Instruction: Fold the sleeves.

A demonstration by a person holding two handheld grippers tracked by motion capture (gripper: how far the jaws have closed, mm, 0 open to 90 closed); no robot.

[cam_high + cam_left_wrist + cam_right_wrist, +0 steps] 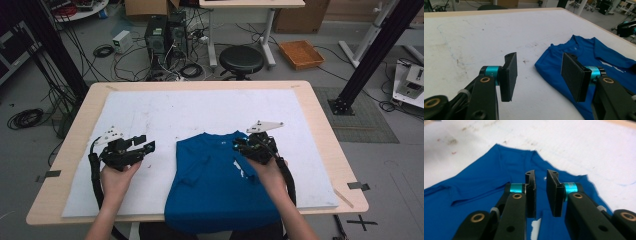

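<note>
A blue T-shirt (215, 185) lies on the white mat (200, 105), collar towards the far side. Its sleeves are folded in and its hem hangs over the table's near edge. My left gripper (144, 144) stands open over bare mat, just left of the shirt. In the left gripper view the left gripper (539, 67) has wide jaws with nothing between them, and the shirt (599, 52) lies to their right. My right gripper (239, 145) hovers over the shirt's right shoulder. Seen in its own view, the right gripper (541, 173) has a narrow gap between its jaws, above the shirt (486, 177) near the collar.
The wooden table (320, 125) has bare rim around the mat. Beyond its far edge stand a black stool (241, 59), computer towers (165, 32) with floor cables, and an orange tray (301, 53). Black frame posts rise at both sides.
</note>
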